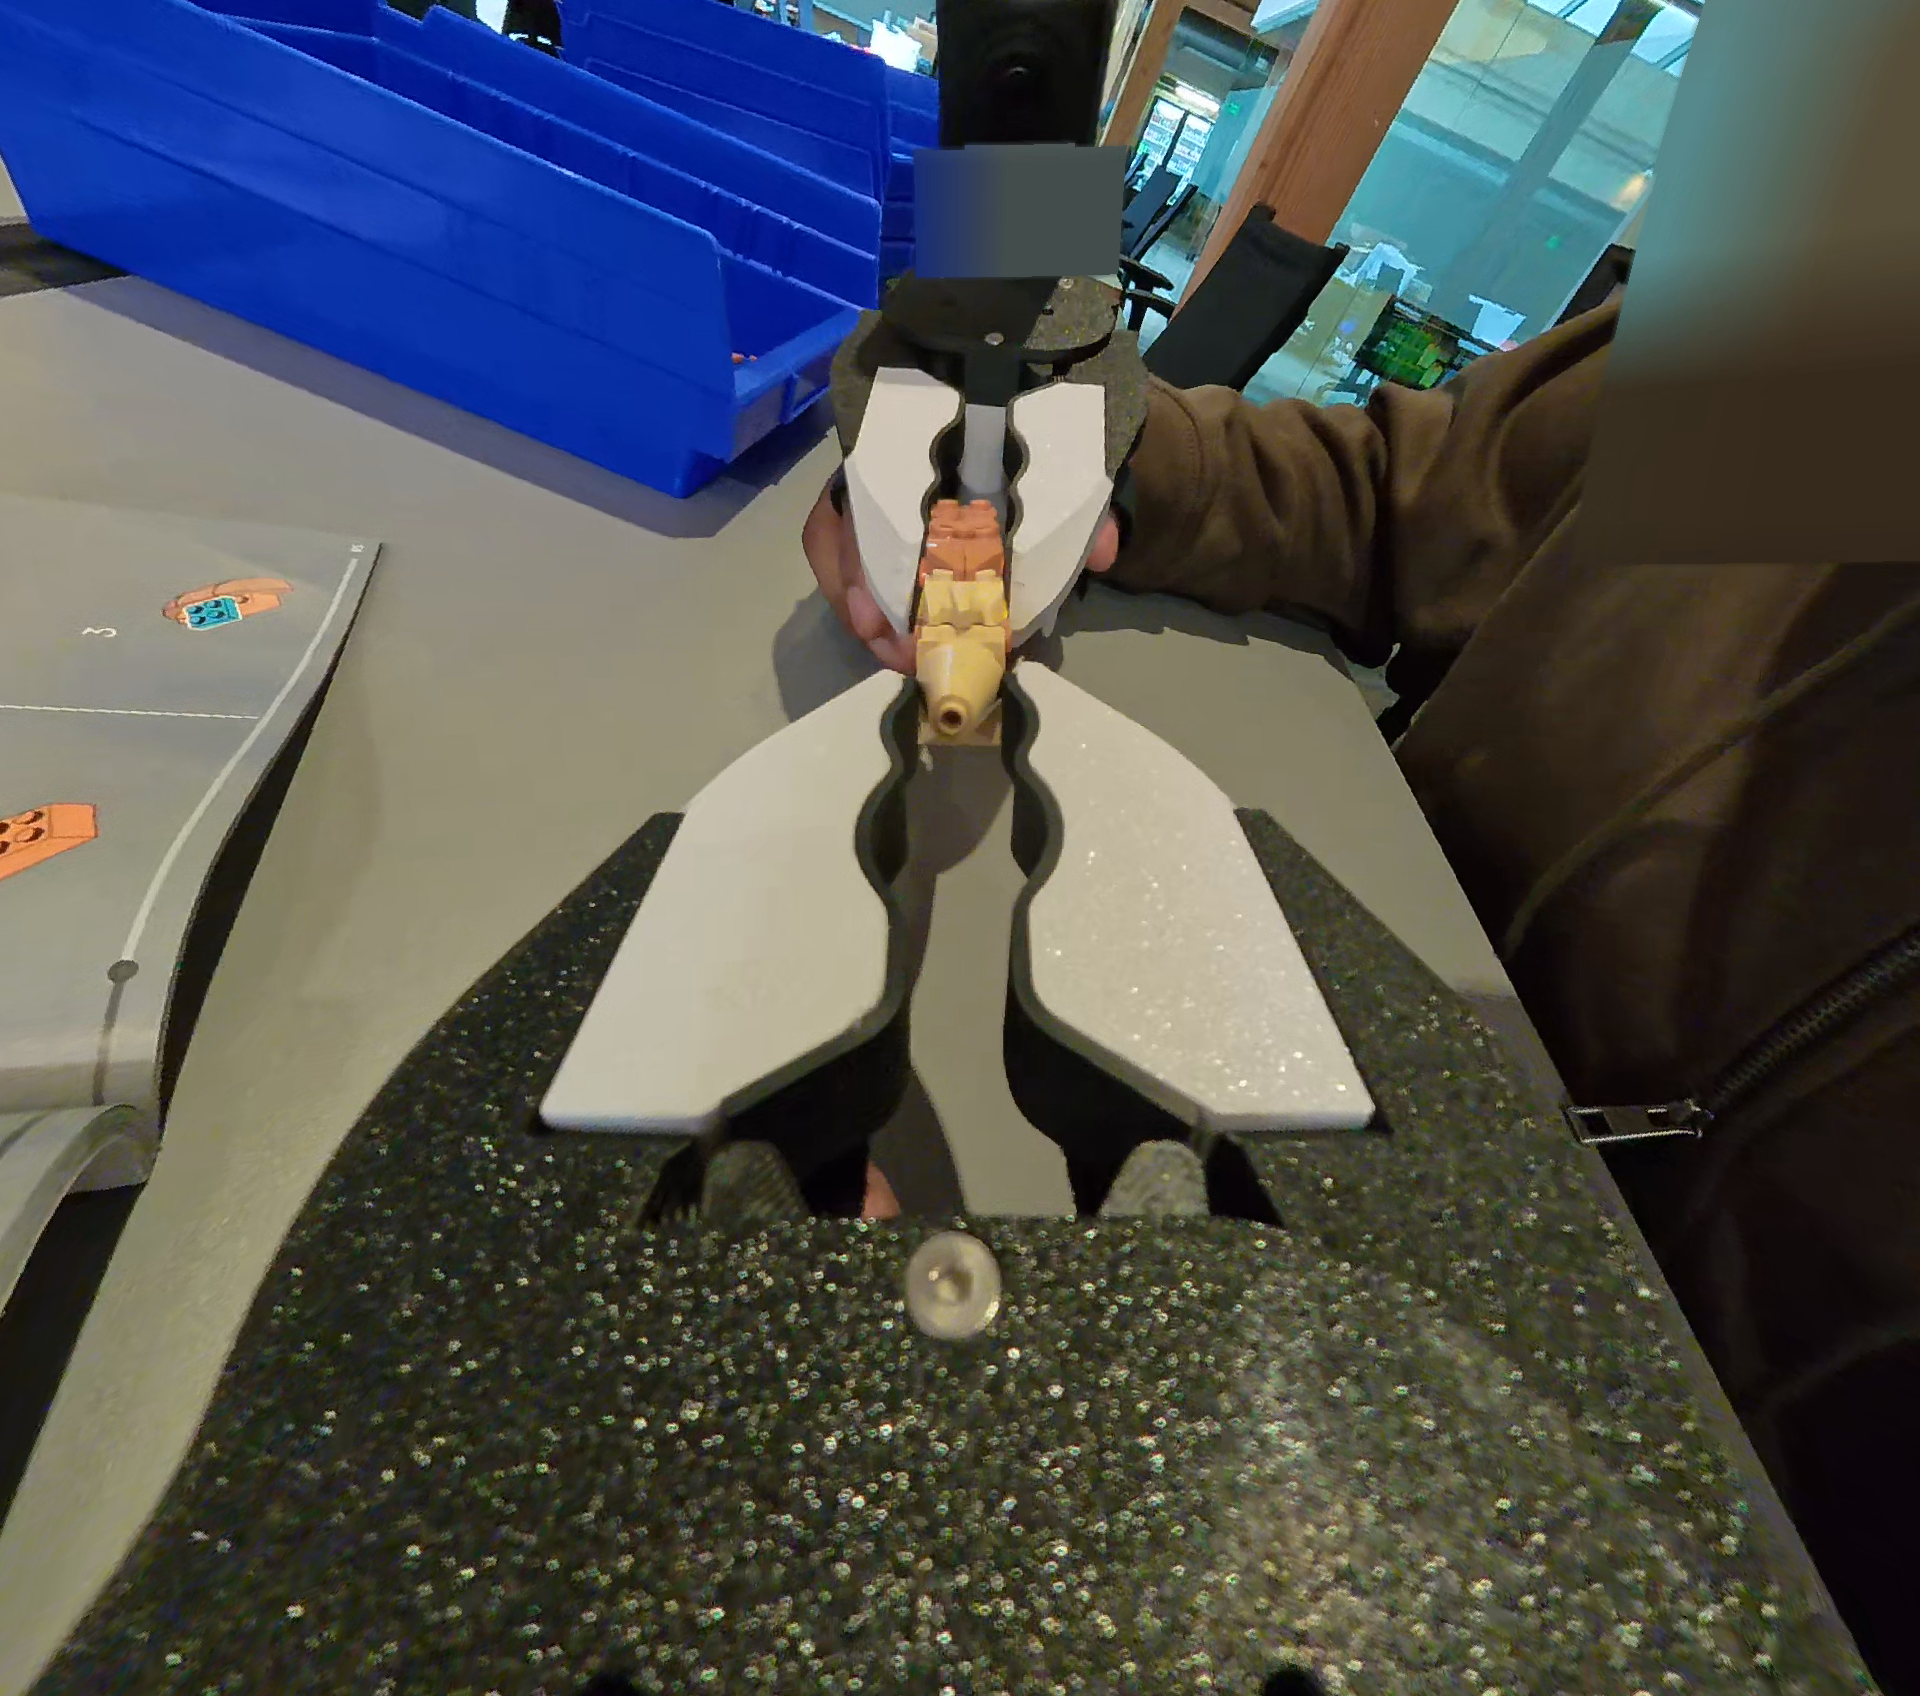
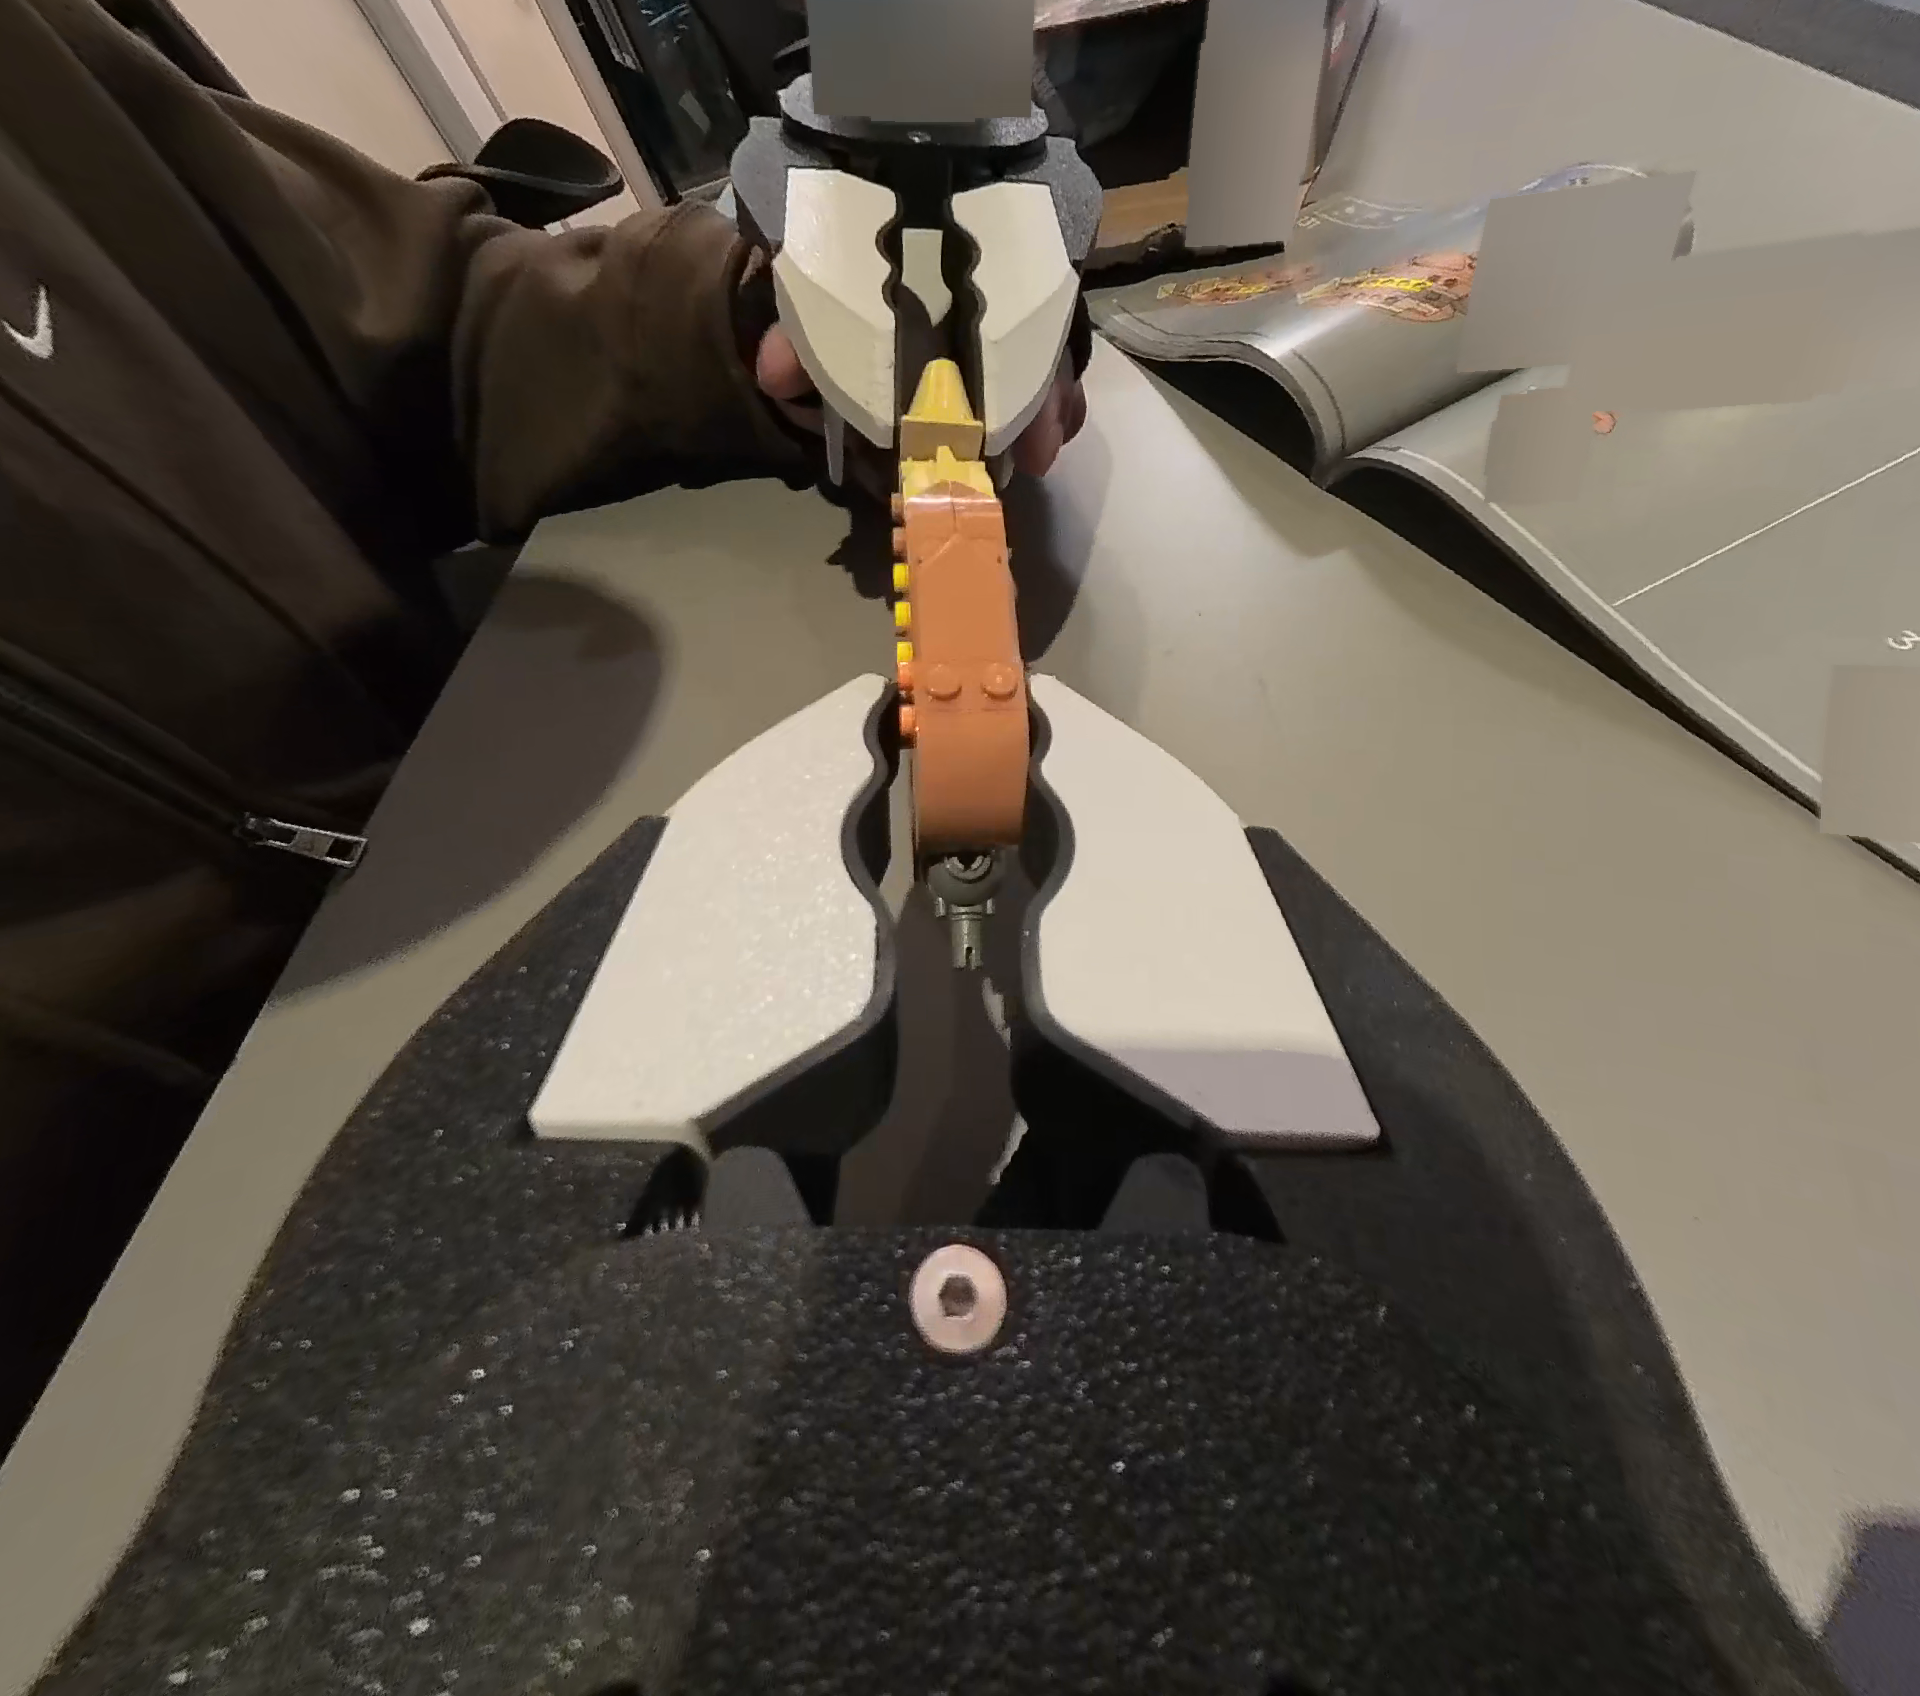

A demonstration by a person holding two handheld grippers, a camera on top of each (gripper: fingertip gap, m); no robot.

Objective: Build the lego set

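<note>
**Small brick assembly held end to end between two grippers**

The lego assembly (image 2: 961,659) hangs in the air above the grey desk (image 2: 1299,711), spanning the gap between the two tools. In the right wrist view the right gripper (image 2: 961,711) has its fingers narrowed onto the near, orange-brown end, with a small grey connector pin (image 2: 964,903) poking out behind the grip. The left gripper (image 1: 961,716) has its fingers closed around the tan cone-tipped end (image 1: 956,680) at the far end of the same piece.

I judge it light and rigid as plastic, but weak at its joints: the tan tip and the row of yellow and orange studs (image 2: 902,607) along the left side could pop apart under bending or twisting. The smooth curved orange shell looks slippery, so flat brick sides are the better hold, with pressure straight along the stud axis.

An open instruction booklet (image 1: 156,763) lies on the desk, blue bins (image 1: 416,212) beyond it.
</note>
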